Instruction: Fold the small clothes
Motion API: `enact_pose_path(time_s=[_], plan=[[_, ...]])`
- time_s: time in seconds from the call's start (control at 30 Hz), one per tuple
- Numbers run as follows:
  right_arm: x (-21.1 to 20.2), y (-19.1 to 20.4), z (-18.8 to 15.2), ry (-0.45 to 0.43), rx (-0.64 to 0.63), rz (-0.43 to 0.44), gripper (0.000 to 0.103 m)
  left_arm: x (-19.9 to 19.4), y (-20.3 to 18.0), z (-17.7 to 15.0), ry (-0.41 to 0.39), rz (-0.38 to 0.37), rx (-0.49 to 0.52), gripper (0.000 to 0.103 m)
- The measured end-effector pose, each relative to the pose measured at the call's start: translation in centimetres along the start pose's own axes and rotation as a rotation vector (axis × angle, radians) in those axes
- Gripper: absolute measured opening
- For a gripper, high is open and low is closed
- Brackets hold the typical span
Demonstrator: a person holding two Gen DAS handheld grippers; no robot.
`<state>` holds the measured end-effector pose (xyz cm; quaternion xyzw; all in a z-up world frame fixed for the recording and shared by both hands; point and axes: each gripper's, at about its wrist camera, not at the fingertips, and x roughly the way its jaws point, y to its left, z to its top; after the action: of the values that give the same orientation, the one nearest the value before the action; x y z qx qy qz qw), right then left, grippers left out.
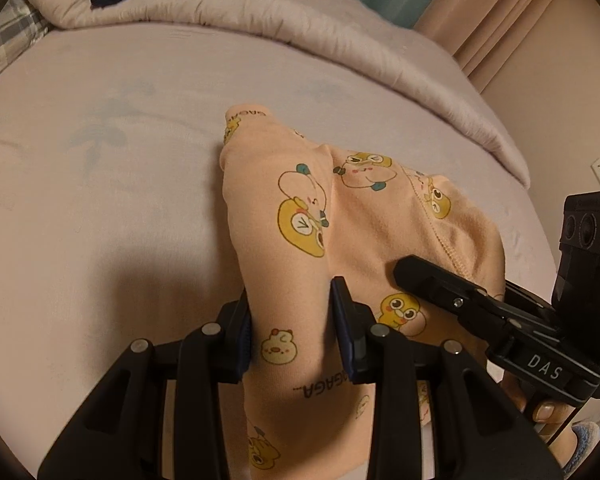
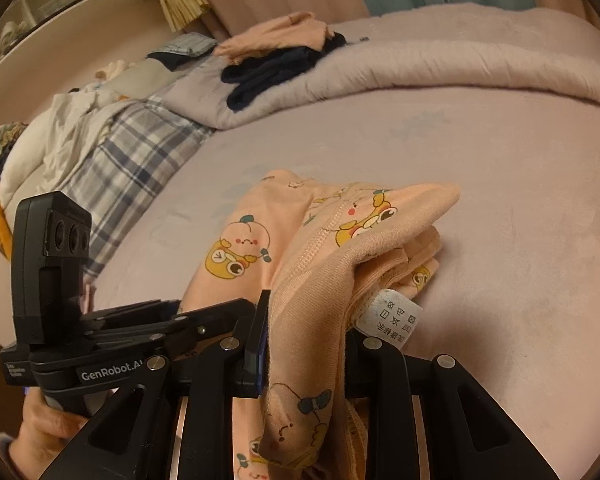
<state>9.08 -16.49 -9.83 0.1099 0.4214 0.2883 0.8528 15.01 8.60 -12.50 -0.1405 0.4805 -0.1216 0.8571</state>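
Observation:
A small peach garment [image 1: 340,220] printed with yellow cartoon animals hangs between both grippers, its far end resting on the pale bed sheet [image 1: 100,200]. My left gripper [image 1: 294,312] is shut on a bunched fold of it near the bottom of the left wrist view. My right gripper [image 2: 308,332] is shut on the same peach garment [image 2: 320,240] at its seamed edge, where a white care label [image 2: 392,316] dangles. The right gripper [image 1: 440,284] also shows at the right of the left wrist view, and the left gripper [image 2: 140,328] at the lower left of the right wrist view.
A pinkish quilt [image 2: 440,60] is folded back along the far side of the bed. On it lie dark clothes [image 2: 268,72] and a peach piece [image 2: 276,36]. A plaid pillow [image 2: 132,156] and a pile of white laundry [image 2: 56,132] sit at the left. Curtains [image 1: 500,16] hang behind.

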Motion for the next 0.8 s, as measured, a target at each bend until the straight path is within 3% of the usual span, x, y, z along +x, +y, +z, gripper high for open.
enact_pose_path(time_s=[0.23,0.37,0.57,0.8], plan=[[1.4,-3.4,-0.7,0.108,0.16,-0.003,0.028,1.1,1.4,-0.6,0.032,0.011,-0.015,0.042],[1.1,-4.8,-1.3,0.12,0.234,0.013,0.037,1.0,1.7,-0.9,0.026,0.032,-0.006,0.054],[0.7,-5.0,-1.7,0.111,0.247,0.015,0.038,0.6,2.4,-1.3,0.023,0.039,-0.023,0.063],[0.2,-4.6,-1.2,0.094,0.192,-0.066,0.046,0.2,2.4,-1.8,0.02,0.064,-0.017,0.07]])
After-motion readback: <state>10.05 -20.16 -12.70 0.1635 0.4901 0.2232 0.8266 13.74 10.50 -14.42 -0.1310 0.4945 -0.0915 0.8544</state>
